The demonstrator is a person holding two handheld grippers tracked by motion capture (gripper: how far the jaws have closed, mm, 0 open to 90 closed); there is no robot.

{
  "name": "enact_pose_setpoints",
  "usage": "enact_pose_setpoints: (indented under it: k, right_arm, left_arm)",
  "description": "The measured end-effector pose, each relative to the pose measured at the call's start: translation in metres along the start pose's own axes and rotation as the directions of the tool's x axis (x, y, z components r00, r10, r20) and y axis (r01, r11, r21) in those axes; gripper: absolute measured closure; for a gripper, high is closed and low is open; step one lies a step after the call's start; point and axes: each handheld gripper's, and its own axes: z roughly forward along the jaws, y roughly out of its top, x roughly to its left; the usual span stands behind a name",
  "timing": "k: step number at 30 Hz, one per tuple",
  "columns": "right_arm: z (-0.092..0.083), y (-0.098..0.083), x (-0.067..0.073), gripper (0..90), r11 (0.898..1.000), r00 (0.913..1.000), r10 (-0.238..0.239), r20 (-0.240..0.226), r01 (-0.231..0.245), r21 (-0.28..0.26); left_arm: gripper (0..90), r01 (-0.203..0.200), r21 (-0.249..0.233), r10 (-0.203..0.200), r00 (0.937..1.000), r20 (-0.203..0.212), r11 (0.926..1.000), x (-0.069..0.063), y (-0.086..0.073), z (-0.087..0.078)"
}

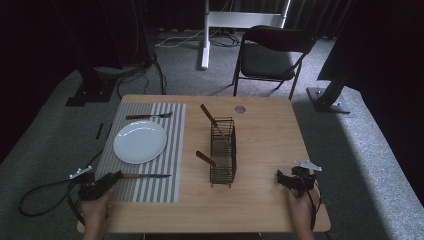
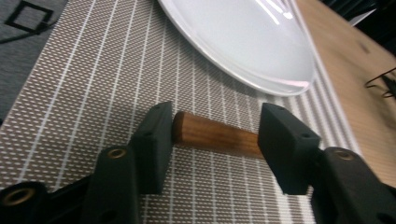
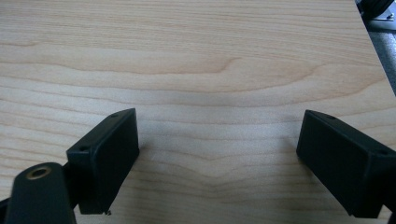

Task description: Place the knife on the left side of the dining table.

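— Wooden counter (image 1: 260,140), stripy mat (image 1: 145,165). Where's the knife (image 1: 145,176)?
— On the mat, below the plate (image 1: 140,142). The left tool (image 2: 212,135) sits open around its handle, letting go.
— And the right tool (image 3: 217,154)?
— Wide open, holding nothing.

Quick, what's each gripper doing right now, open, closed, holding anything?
Left gripper: open, jaws either side of the knife handle lying on the placemat.
Right gripper: open, empty, over the table.
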Motion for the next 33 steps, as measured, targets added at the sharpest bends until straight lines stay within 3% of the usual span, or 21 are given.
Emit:
enact_pose_setpoints:
  k: [2,8,16,19,20,24,29,33]
  right_arm:
    - [0.0,0.0,0.0,12.1,1.0,1.0,0.0,0.0,0.0,0.0]
    - [0.0,0.0,0.0,12.2,1.0,1.0,0.0,0.0,0.0,0.0]
    - [0.0,0.0,0.0,12.2,1.0,1.0,0.0,0.0,0.0,0.0]
    - [0.0,0.0,0.0,12.1,1.0,1.0,0.0,0.0,0.0,0.0]
    - [0.0,0.0,0.0,12.1,1.0,1.0,0.0,0.0,0.0,0.0]
    - [0.0,0.0,0.0,12.1,1.0,1.0,0.0,0.0,0.0,0.0]
    - [0.0,0.0,0.0,12.1,1.0,1.0,0.0,0.0,0.0,0.0]
    - [0.0,0.0,0.0,12.1,1.0,1.0,0.0,0.0,0.0,0.0]
  left_arm:
    - [45.4,-0.027,0.003,0.027,0.9993,-0.025,0.9996,-0.001,0.0,0.002]
    - [45.3,-0.052,0.006,0.052,0.9972,-0.054,0.9986,-0.001,0.001,0.002]
    - [45.3,-0.139,0.016,0.14,0.9864,-0.086,0.9902,-0.012,-0.004,-0.002]
    - [43.2,-0.191,0.028,0.193,0.977,-0.09,0.9811,-0.02,-0.007,-0.005]
    - [43.2,-0.226,0.036,0.228,0.9686,-0.098,0.9735,-0.025,-0.01,-0.005]
    - [42.0,-0.266,0.042,0.269,0.9596,-0.085,0.9631,-0.032,-0.014,-0.006]
    - [39.8,-0.32,0.052,0.323,0.9438,-0.07,0.946,-0.04,-0.022,-0.009]
    - [36.1,-0.324,0.042,0.326,0.943,-0.065,0.9451,-0.042,-0.028,-0.013]
